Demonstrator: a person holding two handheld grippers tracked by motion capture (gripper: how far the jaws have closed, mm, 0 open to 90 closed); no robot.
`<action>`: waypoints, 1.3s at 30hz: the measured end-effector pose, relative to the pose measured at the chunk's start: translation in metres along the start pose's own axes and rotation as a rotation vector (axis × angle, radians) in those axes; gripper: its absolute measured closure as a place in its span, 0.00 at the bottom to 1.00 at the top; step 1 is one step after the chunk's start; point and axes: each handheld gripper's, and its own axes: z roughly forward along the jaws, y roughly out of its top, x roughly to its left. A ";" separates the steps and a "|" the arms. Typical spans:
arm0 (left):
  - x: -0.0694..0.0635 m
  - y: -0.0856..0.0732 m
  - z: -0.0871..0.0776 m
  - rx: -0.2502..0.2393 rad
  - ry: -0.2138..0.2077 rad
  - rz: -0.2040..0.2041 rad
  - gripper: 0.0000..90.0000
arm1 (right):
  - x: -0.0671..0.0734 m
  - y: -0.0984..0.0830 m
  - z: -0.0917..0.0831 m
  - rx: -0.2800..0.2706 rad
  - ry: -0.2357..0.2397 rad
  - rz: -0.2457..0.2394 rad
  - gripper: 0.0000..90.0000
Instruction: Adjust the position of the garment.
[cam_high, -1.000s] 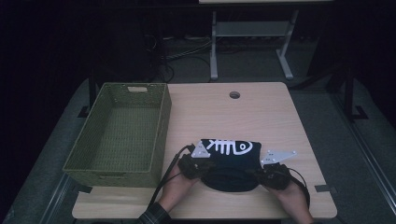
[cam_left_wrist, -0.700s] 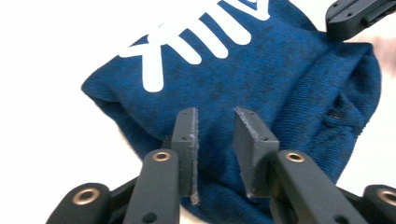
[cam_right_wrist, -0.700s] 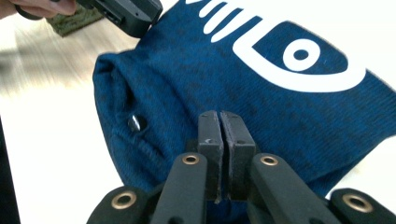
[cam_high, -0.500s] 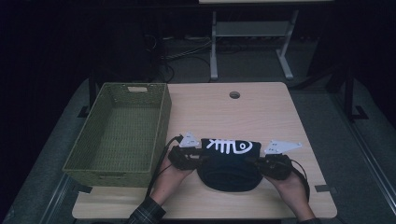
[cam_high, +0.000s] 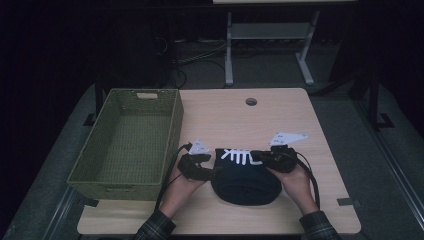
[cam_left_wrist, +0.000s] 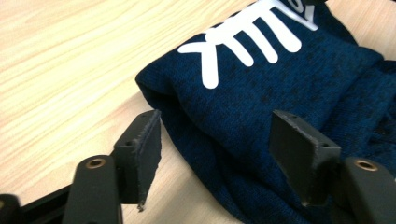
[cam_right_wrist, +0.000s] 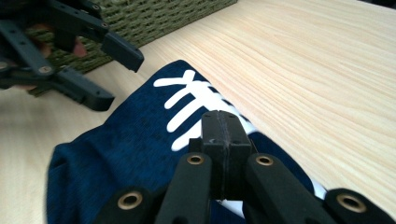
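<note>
A dark navy knit garment (cam_high: 245, 182) with a white fishbone print lies bunched near the table's front edge. My left gripper (cam_high: 212, 173) sits at its left side, jaws just opened. In the left gripper view the garment's folded edge (cam_left_wrist: 280, 79) lies between and beyond the open jaws of that gripper (cam_left_wrist: 217, 126), and the pads do not touch it. My right gripper (cam_high: 256, 156) reaches over the garment's far right part. In its own view the right gripper (cam_right_wrist: 224, 122) is shut, with the garment (cam_right_wrist: 130, 149) drawn up to it and apparently pinched. The left gripper (cam_right_wrist: 120, 79) stands open farther off.
A green woven basket (cam_high: 125, 92) stands empty on the table's left side, close to my left hand. The wooden table (cam_high: 225, 120) has a round cable hole (cam_high: 251, 101) at the back. Cables trail from both grippers toward the front edge.
The left jaws have let go of the garment and opened. My right gripper has moved left over the garment, still shut, and the fishbone print now lies between the two grippers.
</note>
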 end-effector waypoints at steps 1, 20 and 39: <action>0.000 0.000 0.001 0.002 0.001 0.000 0.36 | -0.001 0.000 0.005 0.011 0.000 -0.001 1.00; 0.001 -0.004 0.009 0.029 0.009 -0.011 0.32 | -0.003 -0.013 0.039 0.111 -0.020 -0.010 1.00; 0.004 0.012 0.017 -0.021 -0.001 -0.032 0.22 | -0.015 -0.048 -0.048 -0.006 -0.254 0.069 0.44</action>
